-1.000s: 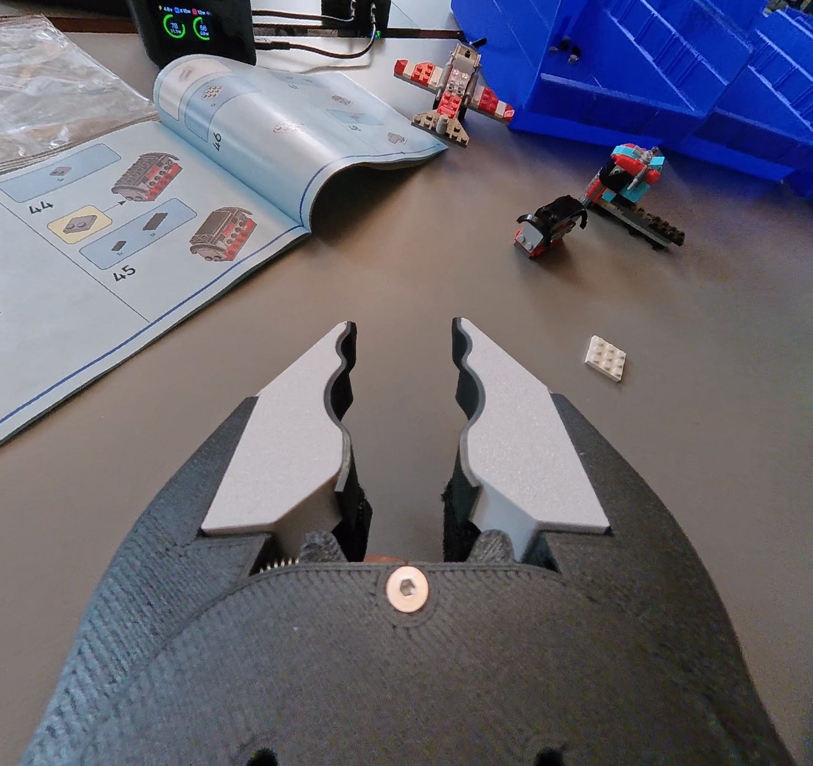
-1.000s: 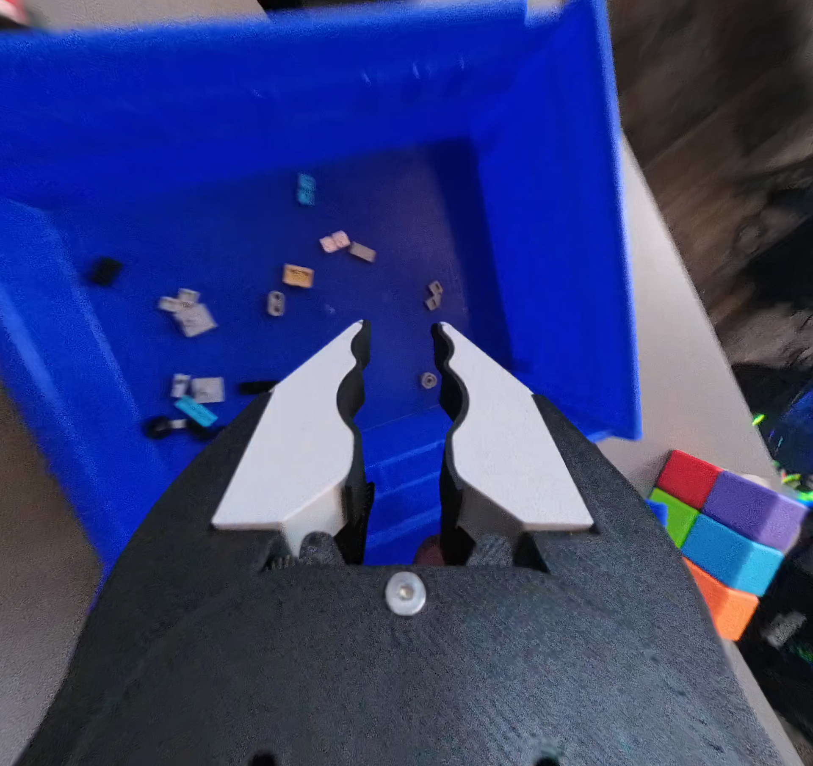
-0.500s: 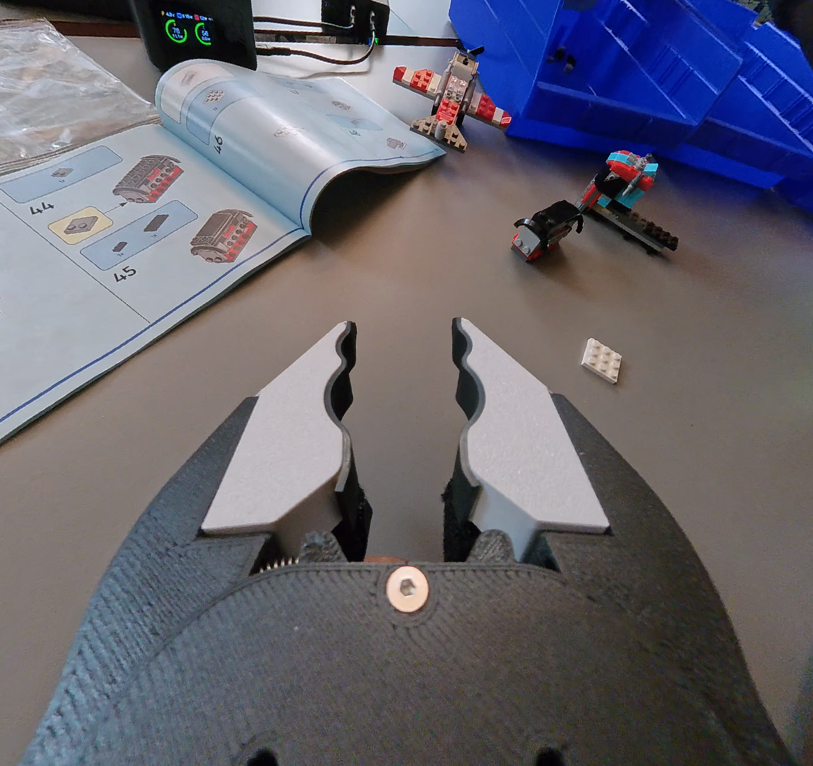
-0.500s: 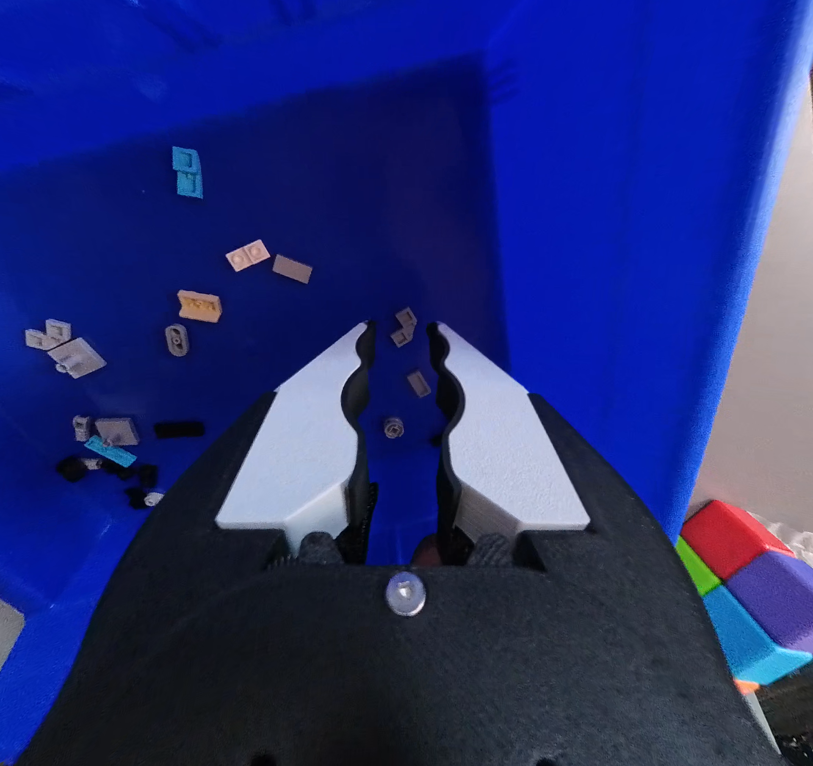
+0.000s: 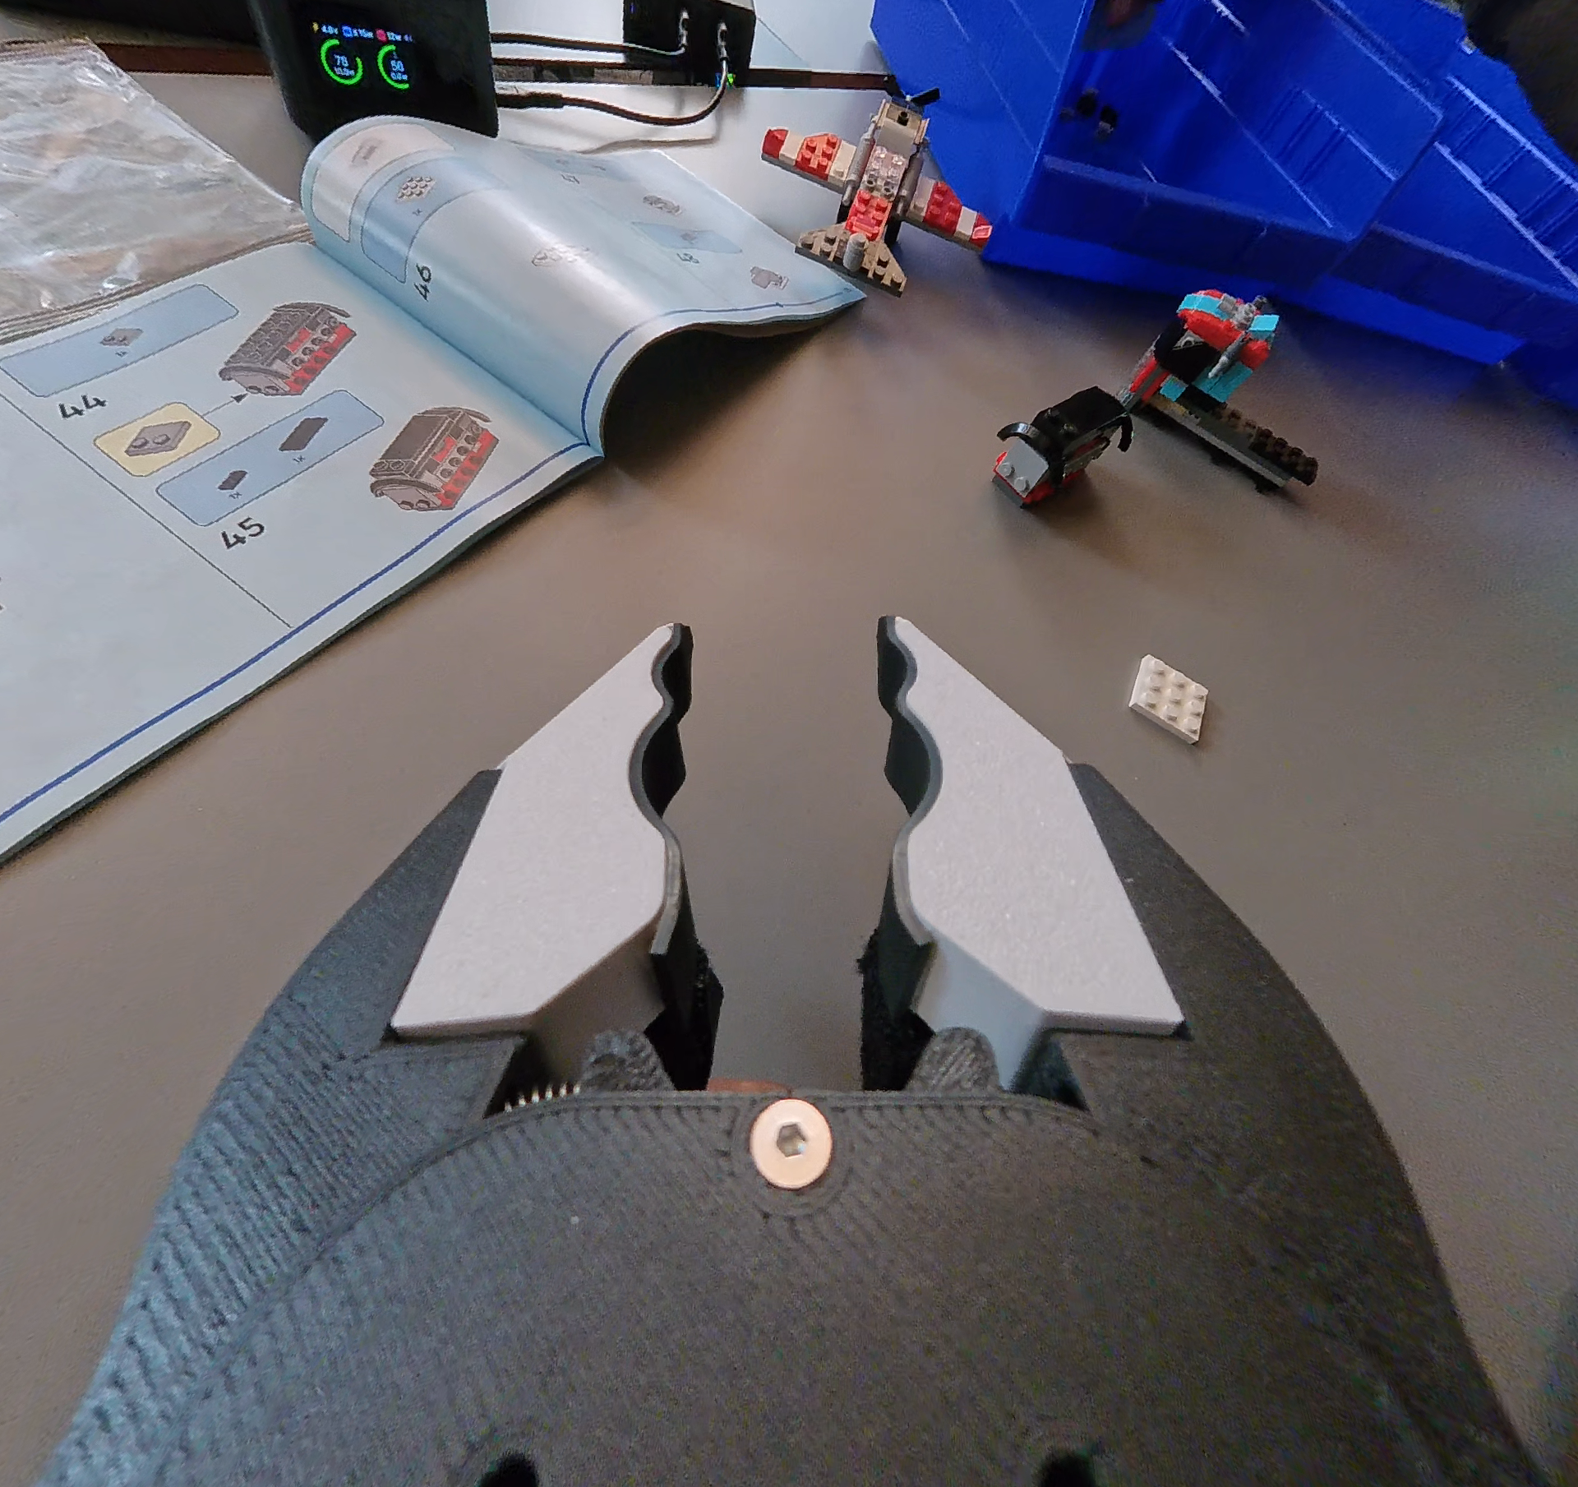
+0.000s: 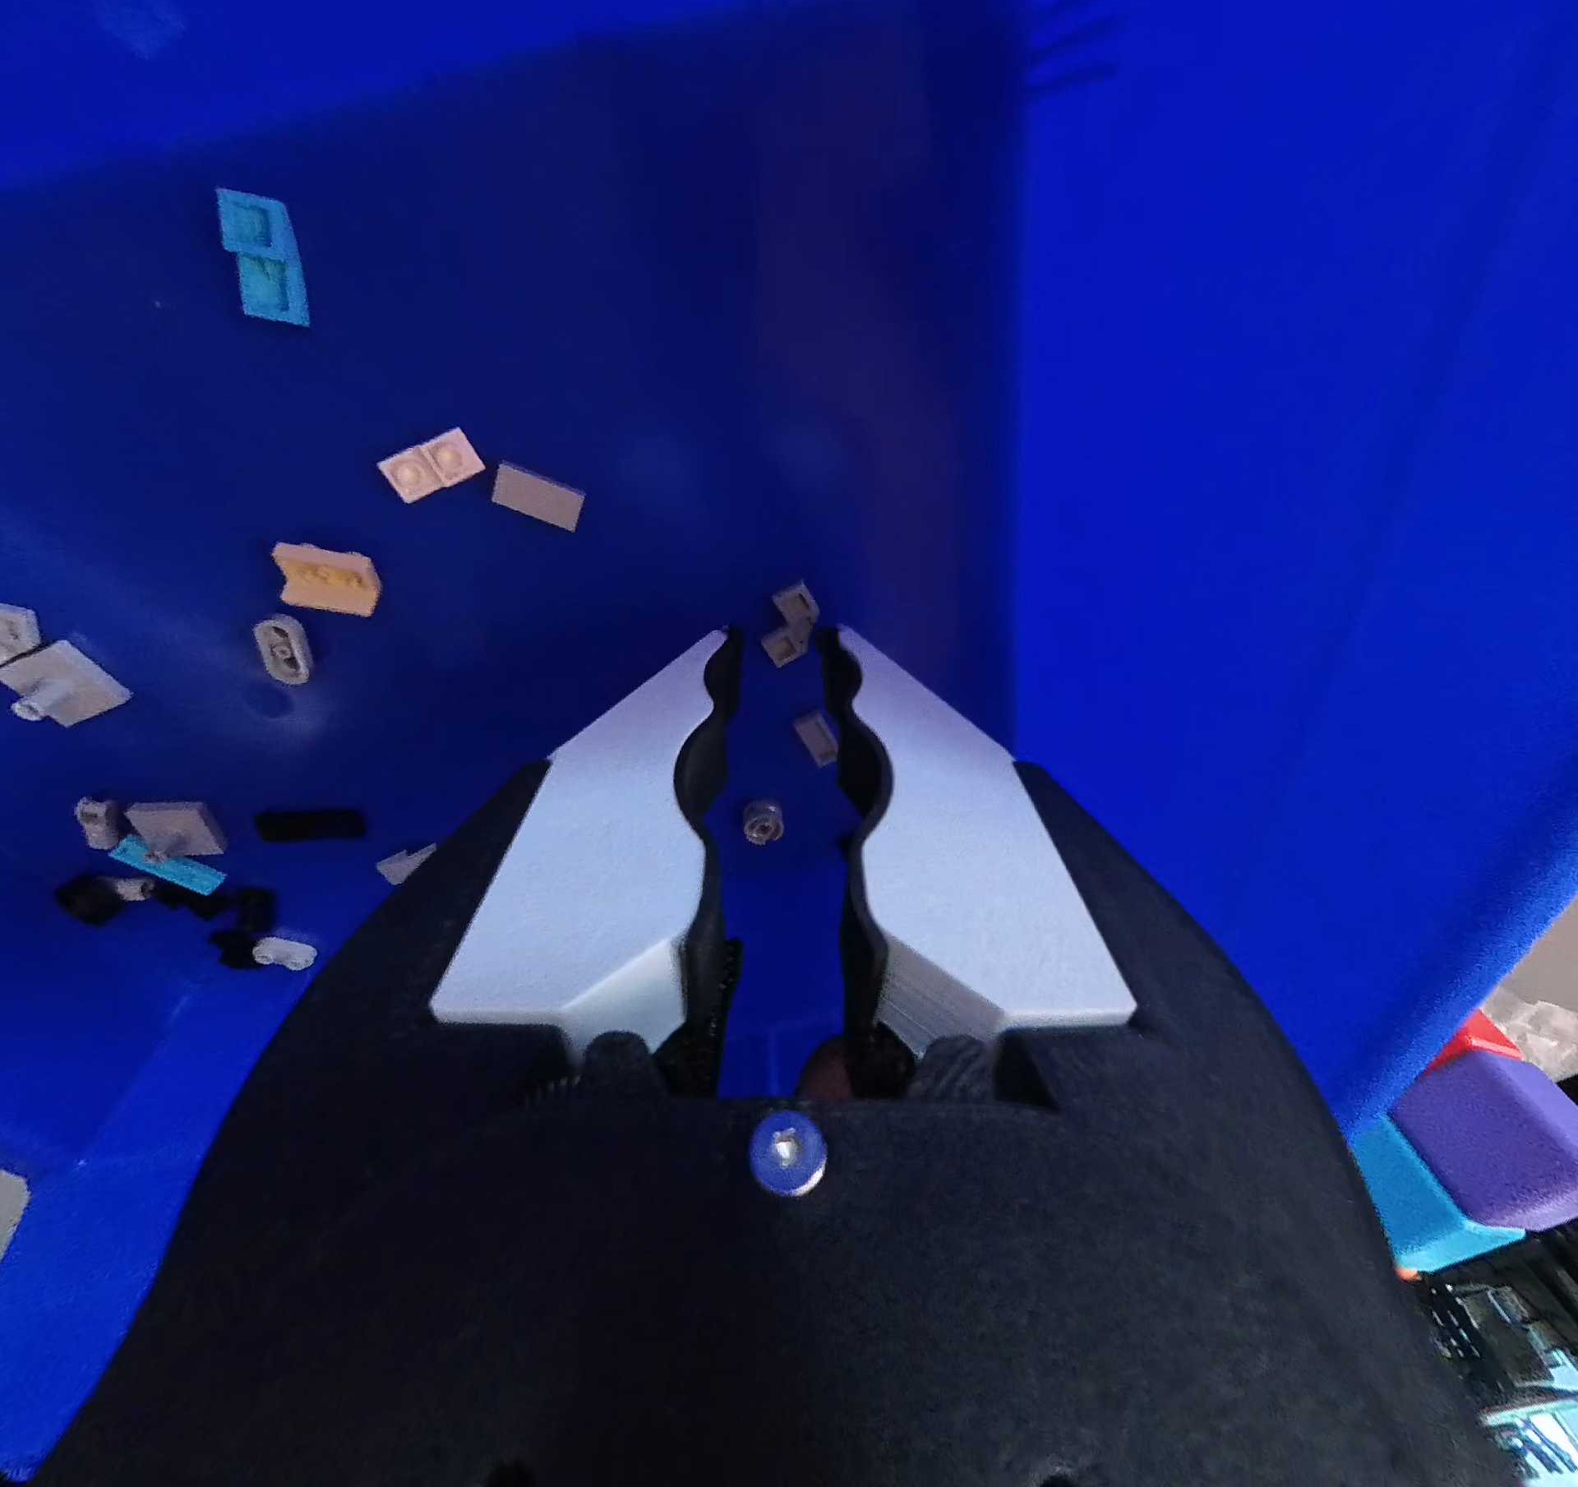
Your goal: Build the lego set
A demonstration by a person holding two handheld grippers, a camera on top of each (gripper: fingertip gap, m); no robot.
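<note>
1. Right wrist view: your right gripper (image 6: 779,635) is reaching down into a blue bin (image 6: 1281,421), its fingers (image 6: 632,805) standing slightly apart and gripping nothing.
2. Two small grey bracket pieces (image 6: 792,624) are lying on the bin floor just past the tips at 12 o'clock; a small round grey stud (image 6: 762,821) is showing through the gap nearer you.
3. Tan plates (image 6: 431,464) and a teal plate (image 6: 260,255) are lying out at 10 to 11 o'clock.
4. Left wrist view: your left gripper (image 5: 781,626) is hovering over the grey table (image 5: 768,507), jaws wide and bare.
5. A white studded plate (image 5: 1168,697) is sitting near at 2 o'clock, apart from the tips.
6. An open instruction booklet (image 5: 256,421) is lying at 10 o'clock; a brick plane (image 5: 879,191) is standing at 12.
</note>
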